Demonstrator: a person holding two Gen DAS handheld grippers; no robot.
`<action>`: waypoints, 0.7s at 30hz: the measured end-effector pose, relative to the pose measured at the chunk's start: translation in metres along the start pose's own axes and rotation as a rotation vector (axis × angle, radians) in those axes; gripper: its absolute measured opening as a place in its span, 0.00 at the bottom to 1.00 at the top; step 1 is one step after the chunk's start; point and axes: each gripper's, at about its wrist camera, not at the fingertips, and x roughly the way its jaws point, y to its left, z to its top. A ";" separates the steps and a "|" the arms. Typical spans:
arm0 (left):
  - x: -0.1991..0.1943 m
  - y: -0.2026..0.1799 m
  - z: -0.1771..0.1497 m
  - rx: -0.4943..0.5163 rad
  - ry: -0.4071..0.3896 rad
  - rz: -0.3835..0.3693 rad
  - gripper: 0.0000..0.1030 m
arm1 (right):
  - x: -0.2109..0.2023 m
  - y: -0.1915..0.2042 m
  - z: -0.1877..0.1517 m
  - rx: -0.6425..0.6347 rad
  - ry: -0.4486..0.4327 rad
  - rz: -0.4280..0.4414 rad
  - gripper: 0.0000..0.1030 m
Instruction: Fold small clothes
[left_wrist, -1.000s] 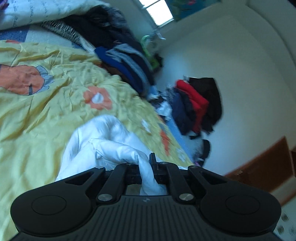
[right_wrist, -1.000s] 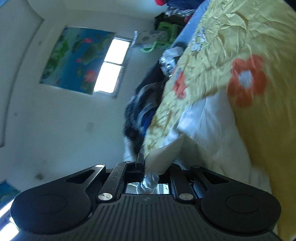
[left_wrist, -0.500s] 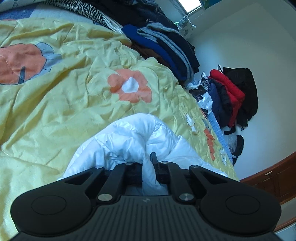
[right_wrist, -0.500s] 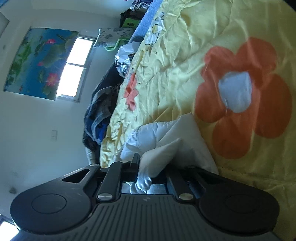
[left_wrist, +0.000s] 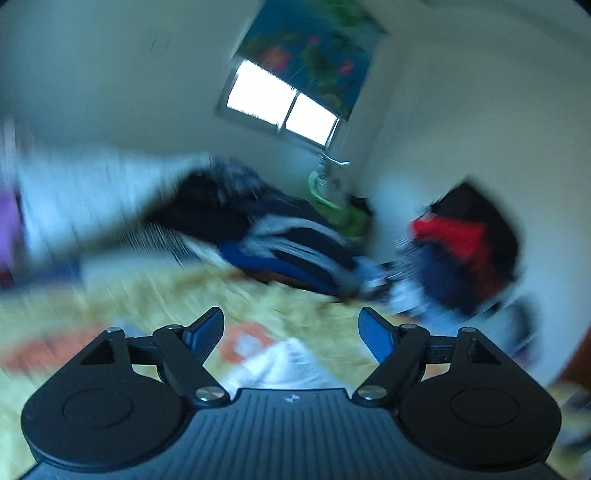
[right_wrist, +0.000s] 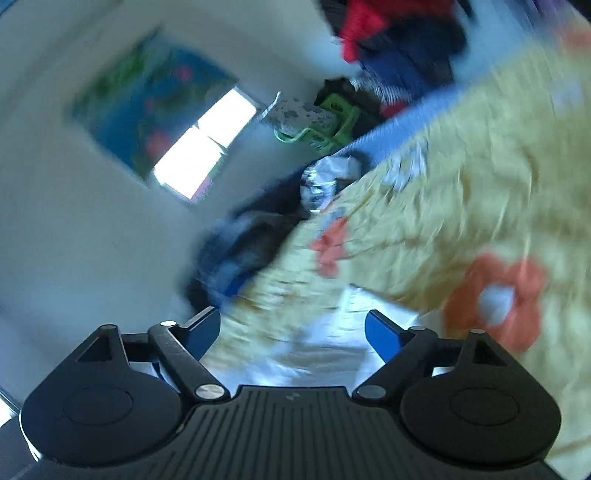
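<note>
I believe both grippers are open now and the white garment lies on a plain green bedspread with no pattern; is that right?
Not quite. Both the left gripper and right gripper have just opened, their jaws apart and clear of the white garment, but the bedspread is yellow with orange flowers, as the right wrist view shows.

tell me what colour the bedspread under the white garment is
Yellow with orange flowers; the bedspread shows best in the right wrist view.
</note>
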 end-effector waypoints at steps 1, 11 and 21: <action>0.007 -0.017 -0.008 0.085 -0.001 0.045 0.78 | 0.005 0.009 -0.005 -0.068 0.013 -0.028 0.75; 0.121 -0.114 -0.081 0.680 0.132 0.273 0.78 | 0.101 0.037 -0.040 -0.387 0.193 -0.283 0.67; 0.156 -0.083 -0.102 0.576 0.298 0.265 0.79 | 0.131 0.015 -0.051 -0.431 0.189 -0.290 0.71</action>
